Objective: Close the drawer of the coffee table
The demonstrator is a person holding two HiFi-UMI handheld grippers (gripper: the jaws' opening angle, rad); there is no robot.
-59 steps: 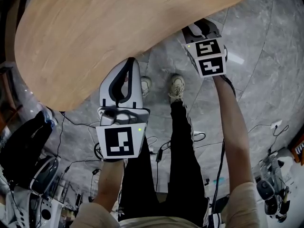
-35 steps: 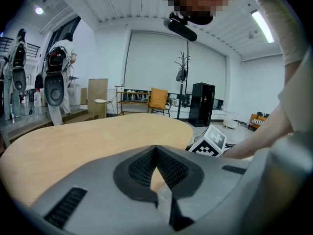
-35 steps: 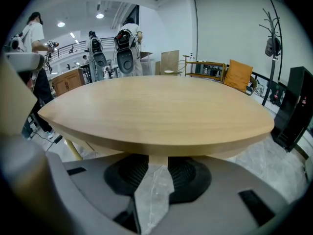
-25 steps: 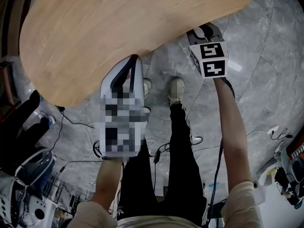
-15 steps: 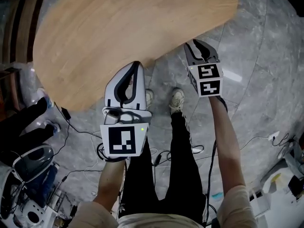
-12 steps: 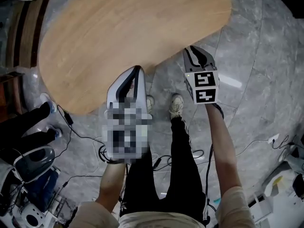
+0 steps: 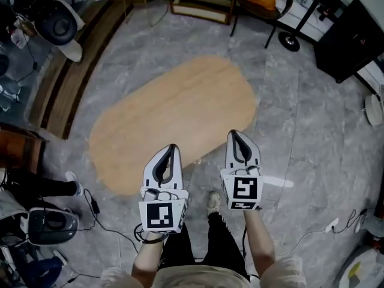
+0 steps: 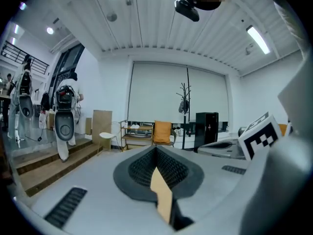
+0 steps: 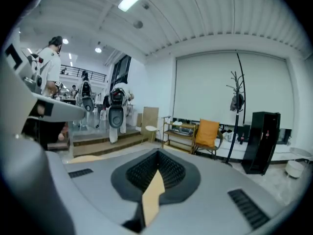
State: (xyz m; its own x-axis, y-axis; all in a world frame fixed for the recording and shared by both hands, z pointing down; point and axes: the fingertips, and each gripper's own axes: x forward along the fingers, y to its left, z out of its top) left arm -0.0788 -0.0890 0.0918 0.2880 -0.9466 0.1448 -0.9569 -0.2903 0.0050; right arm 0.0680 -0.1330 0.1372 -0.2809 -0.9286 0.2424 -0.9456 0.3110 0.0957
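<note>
Jaws of the left claw [image 7: 171, 151] meet tip to tip, empty. The right claw [image 7: 234, 137] has just been closing and is pressed together on nothing. Both hang side by side above the near edge of the oval wooden coffee table [image 7: 174, 110], which stands on the grey floor [image 7: 300, 131]. Its drawer is hidden from above.

Oval tan wooden coffee table [image 7: 174, 116]: top face only; sides and drawer hidden beneath it. Near rim partly covered by left gripper [image 7: 171, 150]. Person's torso [image 7: 198, 279] cut off at bottom edge. Items on far wooden shelf [image 9: 180, 127] too small to tell.
</note>
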